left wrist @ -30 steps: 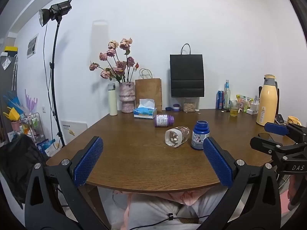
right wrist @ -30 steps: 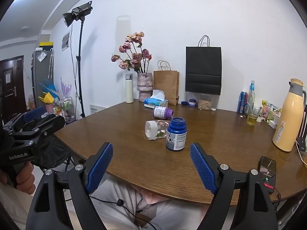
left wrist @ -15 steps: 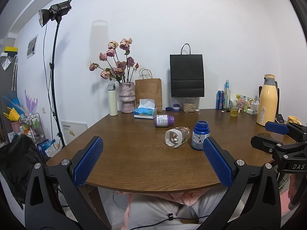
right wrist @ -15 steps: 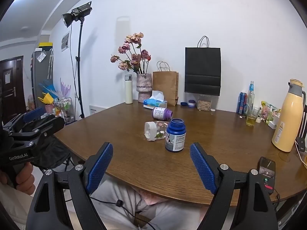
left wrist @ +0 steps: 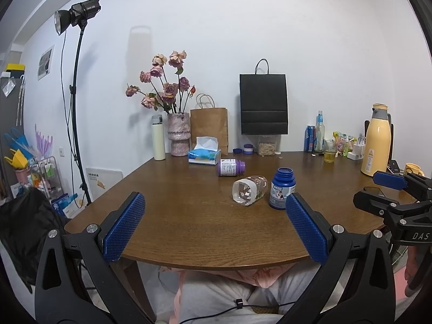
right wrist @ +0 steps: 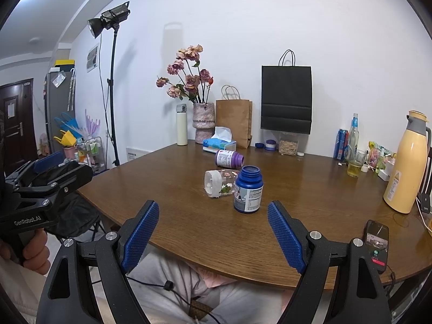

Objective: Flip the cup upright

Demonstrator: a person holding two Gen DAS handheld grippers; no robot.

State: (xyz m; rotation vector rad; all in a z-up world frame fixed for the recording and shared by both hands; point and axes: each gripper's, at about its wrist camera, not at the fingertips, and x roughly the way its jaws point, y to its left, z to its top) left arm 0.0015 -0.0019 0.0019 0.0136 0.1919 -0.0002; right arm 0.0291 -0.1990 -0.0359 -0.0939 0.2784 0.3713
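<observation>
A clear glass cup with a flower print (left wrist: 249, 193) lies on its side on the brown table (left wrist: 189, 216), its wide end toward me. It also shows in the right wrist view (right wrist: 219, 182), just left of a blue bottle. My left gripper (left wrist: 213, 228) is open and empty, held over the table's near edge, well short of the cup. My right gripper (right wrist: 213, 236) is open and empty, also at the near edge. Each gripper shows in the other's view: the right one (left wrist: 391, 189), the left one (right wrist: 48, 167).
An upright blue bottle (left wrist: 281, 189) stands right beside the cup. A purple bottle (left wrist: 231, 167) lies behind it. A tissue box (left wrist: 204, 156), vase (left wrist: 178, 137), paper bags, a yellow thermos (right wrist: 405, 164) and a phone (right wrist: 376, 244) are on the table.
Both grippers have crept slightly toward the table. The cup and bottles have not moved.
</observation>
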